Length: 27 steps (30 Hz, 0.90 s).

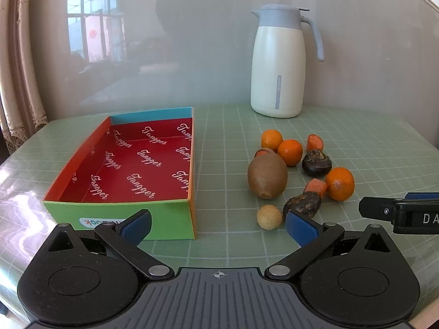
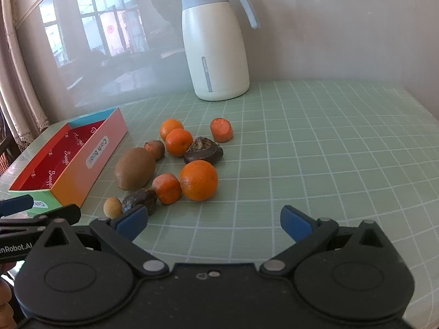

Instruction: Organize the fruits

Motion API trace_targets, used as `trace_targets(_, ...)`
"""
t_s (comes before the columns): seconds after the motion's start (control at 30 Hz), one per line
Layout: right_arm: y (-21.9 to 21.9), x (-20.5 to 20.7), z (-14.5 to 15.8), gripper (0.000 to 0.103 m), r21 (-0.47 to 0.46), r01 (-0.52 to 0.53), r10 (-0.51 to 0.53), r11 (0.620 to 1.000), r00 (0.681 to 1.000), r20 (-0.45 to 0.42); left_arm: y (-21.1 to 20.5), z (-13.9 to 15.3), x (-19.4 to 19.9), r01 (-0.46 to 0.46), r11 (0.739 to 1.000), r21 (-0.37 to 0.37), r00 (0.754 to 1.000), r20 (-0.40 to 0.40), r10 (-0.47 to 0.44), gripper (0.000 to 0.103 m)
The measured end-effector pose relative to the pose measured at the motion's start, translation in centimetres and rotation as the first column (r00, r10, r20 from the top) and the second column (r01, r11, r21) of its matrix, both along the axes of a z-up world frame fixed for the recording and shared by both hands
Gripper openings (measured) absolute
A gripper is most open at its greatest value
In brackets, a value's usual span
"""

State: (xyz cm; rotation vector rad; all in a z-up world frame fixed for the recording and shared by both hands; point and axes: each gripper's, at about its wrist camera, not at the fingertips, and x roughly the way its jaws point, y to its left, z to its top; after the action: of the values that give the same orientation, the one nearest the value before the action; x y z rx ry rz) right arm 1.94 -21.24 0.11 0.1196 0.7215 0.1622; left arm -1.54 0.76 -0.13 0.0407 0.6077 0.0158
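Right gripper (image 2: 214, 223) is hovering wide open and empty, nearer than left gripper (image 1: 218, 224), also wide, to fruit pile right of shallow red-lined cardboard box (image 2: 82, 159), round orange mandarin (image 2: 198, 180) lying straight ahead.

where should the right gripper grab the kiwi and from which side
Grip the kiwi across its narrow middle, coming from above: it lies on its side, long axis angled toward the box. The open right gripper likely fits; crowding fruit makes a low approach awkward.
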Motion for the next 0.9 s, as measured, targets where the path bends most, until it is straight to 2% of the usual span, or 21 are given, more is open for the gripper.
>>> trace_targets(0.9,-0.35,-0.01,-0.02,0.103,0.011,0.014,-0.014,1.0,1.0,-0.006,-0.17,0.03,0.04,0.007,1.0,0.007,1.0,0.01,-0.007,0.103)
